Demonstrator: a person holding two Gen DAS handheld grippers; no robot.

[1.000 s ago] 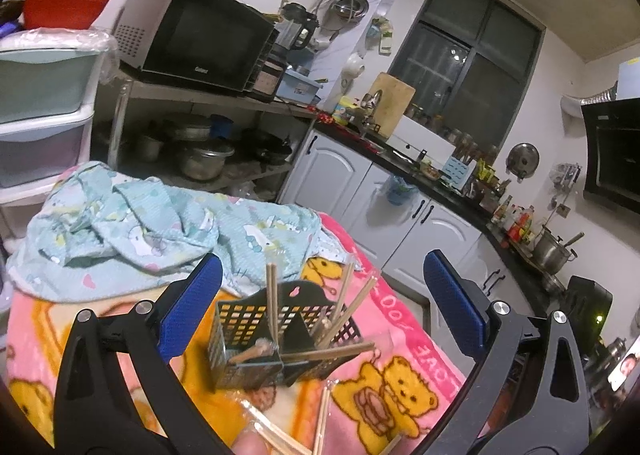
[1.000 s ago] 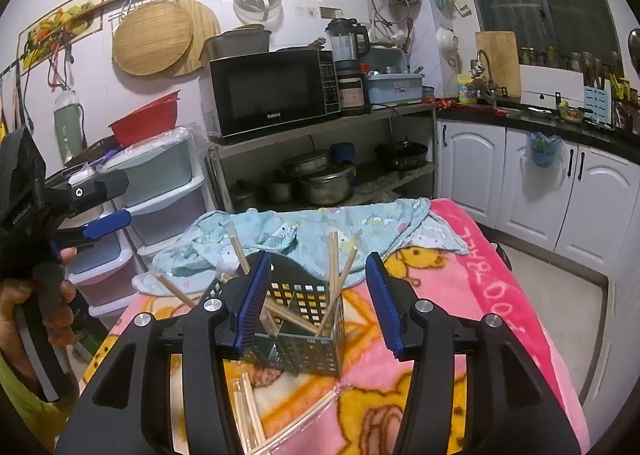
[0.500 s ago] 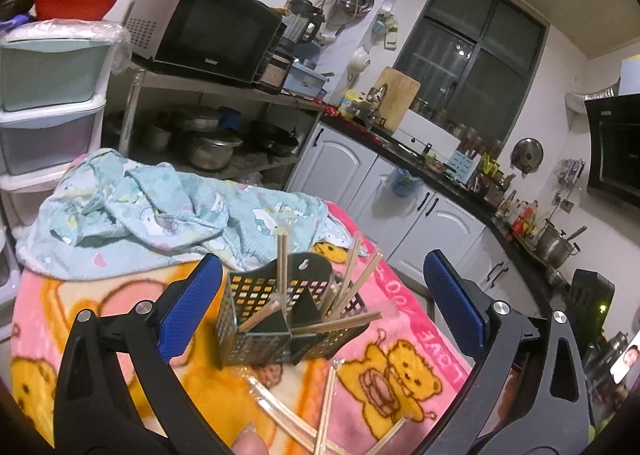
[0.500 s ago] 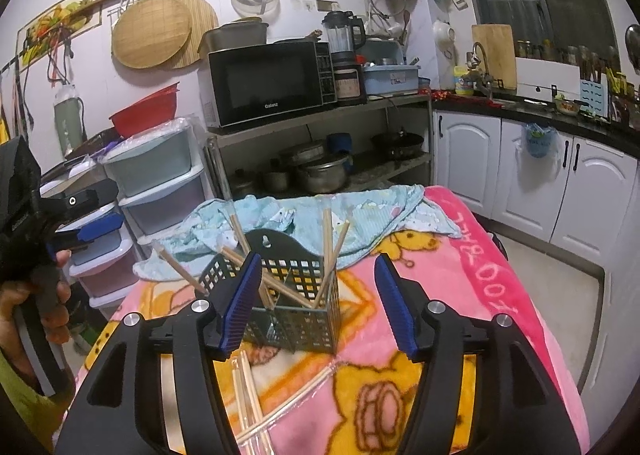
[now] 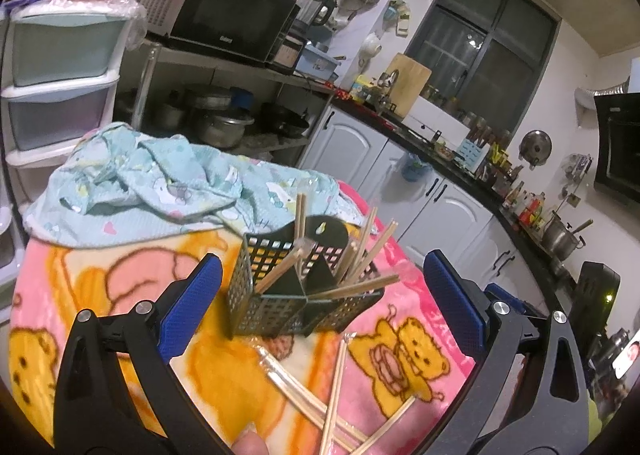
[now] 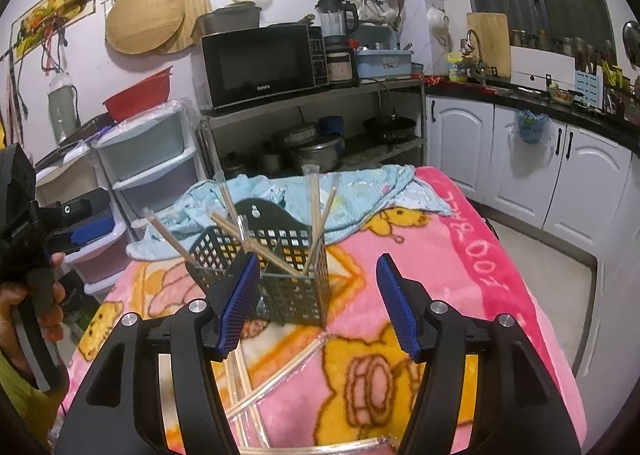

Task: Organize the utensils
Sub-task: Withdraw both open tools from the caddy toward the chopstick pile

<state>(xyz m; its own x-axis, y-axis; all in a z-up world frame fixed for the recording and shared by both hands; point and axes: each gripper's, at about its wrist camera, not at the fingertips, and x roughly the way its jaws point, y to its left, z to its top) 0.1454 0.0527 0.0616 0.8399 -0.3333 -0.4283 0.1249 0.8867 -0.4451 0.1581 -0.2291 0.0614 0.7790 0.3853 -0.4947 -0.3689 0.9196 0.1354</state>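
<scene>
Both grippers dip closer as the right gripper (image 6: 316, 303), jaws just widened and empty, frames the black mesh utensil caddy (image 6: 276, 267) at frame centre, the left gripper (image 5: 320, 303) wide open, loose chopsticks (image 5: 332, 395) below awaiting pickup.

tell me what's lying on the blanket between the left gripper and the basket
Loose chopsticks, some in clear wrappers, lie crossed on the pink blanket between the open left gripper and the basket. The left wrist view shows it.

Microwave (image 6: 260, 63), red basin (image 6: 138, 97), blue cloth (image 5: 160, 183)
</scene>
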